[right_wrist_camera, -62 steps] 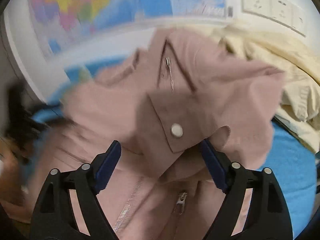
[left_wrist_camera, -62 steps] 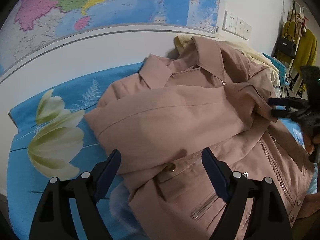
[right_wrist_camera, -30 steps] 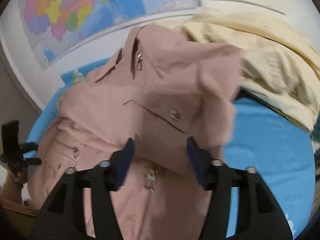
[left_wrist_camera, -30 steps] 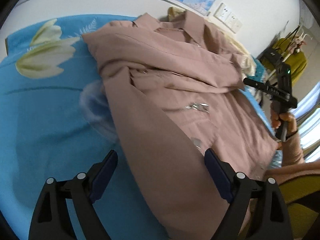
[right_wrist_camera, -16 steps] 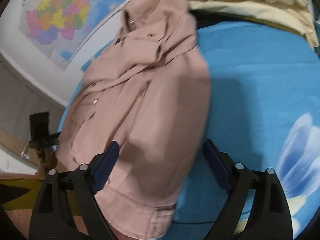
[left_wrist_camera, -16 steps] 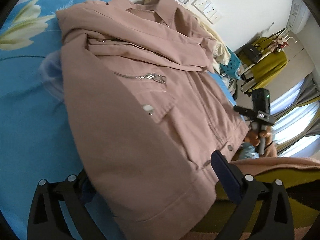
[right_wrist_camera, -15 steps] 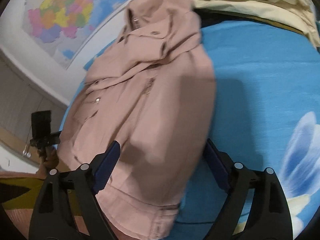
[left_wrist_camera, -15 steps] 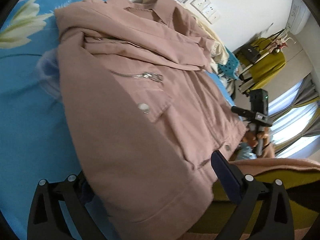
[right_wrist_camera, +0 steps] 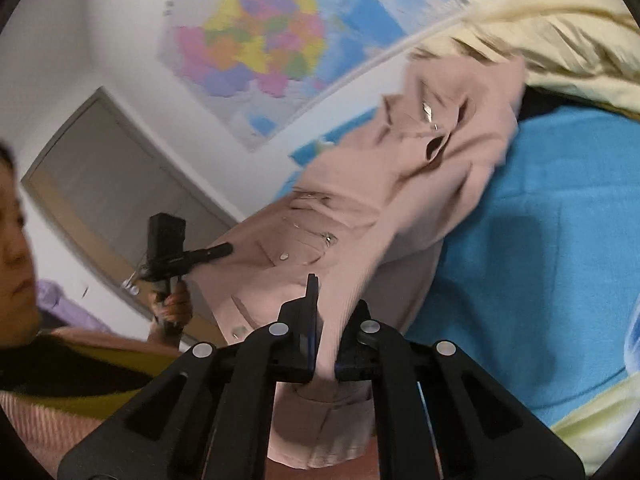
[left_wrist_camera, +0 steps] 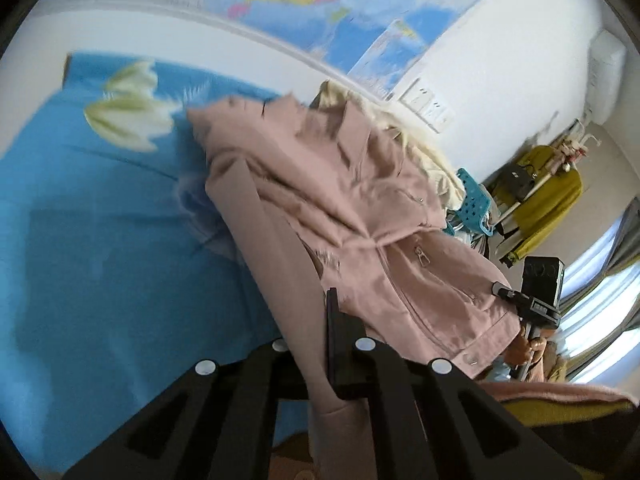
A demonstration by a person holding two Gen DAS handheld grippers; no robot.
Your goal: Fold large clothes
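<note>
pink jacket, soft, limp and fairly heavy, draped from frame centre over the blue floral bedsheet, its hem clamped at lower centre by left gripper and right gripper, best held at hem corners.

A blue flower-print bed carries the pink jacket and a cream garment.
</note>
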